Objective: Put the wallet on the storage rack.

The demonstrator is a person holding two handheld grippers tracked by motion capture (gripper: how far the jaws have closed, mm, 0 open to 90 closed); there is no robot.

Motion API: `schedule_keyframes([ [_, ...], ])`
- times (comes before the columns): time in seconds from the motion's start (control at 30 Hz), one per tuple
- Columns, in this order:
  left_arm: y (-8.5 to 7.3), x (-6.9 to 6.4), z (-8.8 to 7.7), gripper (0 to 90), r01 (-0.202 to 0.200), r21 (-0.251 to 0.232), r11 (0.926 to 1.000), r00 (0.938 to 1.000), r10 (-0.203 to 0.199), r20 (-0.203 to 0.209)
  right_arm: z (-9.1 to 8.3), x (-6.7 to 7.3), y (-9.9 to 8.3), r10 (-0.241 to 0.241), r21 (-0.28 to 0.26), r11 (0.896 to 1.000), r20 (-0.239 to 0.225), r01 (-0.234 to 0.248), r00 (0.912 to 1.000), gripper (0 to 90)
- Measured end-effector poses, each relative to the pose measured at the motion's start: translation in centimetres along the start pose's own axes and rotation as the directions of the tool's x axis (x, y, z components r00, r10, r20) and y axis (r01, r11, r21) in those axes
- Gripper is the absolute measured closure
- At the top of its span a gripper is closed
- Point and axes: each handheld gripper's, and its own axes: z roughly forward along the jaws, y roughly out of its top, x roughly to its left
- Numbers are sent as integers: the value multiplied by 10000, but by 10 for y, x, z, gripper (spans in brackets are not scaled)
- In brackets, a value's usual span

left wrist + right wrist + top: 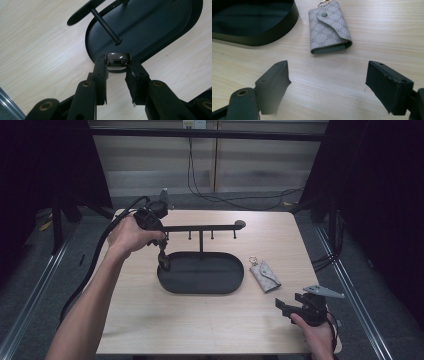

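High view: a light wooden desk (200,320) carries a black oval tray (201,273) near its middle, with a thin post rising from the tray's far side to a crossbar (200,227) hung with small hooks. The left hand (131,236) holds the left claw (163,262) pointing down at the tray's left end, where it grips a small dark thing. A grey patterned key pouch (265,276) lies flat just right of the tray, apart from it. The right claw (281,307) sits low near the desk's front right corner, held by the right hand (315,332), with its jaws spread.

Left gripper view: the jaws are closed most of the way on a small brown watch (117,58) (its glossy case is pinched between the tips), just over the tray's rim (90,53). The post (105,25) slants up from the tray floor.

Right gripper view: the jaws stand wide apart with nothing between them, above bare desk (324,82). The key pouch (329,28) lies ahead with its snap flap shut, beside the tray's wall (262,37).
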Motion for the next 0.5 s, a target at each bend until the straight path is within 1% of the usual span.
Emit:
schedule_keyframes([
  [0.1,3,0,3,707,72,29,10000,10000,-72,-62,0,0,0,-2,-2,10000,-12,2,10000,184],
  [0.2,6,1,6,707,129,72,9999,9999,-128,-33,0,0,0,-8,3,10000,-19,8,10000,184],
  [0.23,7,2,6,708,153,99,9998,9998,-152,-94,0,0,0,-1,1,10000,-19,1,10000,184],
  [0.27,7,2,7,707,194,95,9998,9998,-194,-38,0,0,0,3,-3,10000,-19,-3,10000,184],
  [0.33,9,3,8,707,175,91,9998,9998,-174,-74,0,0,0,15,-3,10000,-23,-15,10000,184],
  [0.4,10,3,9,707,269,95,9996,9996,-269,13,0,0,0,19,0,10000,-37,-19,10000,184],
  [0.5,11,3,11,707,259,116,9996,9997,-260,40,0,0,0,-6,-2,10000,-49,6,10000,185],
])
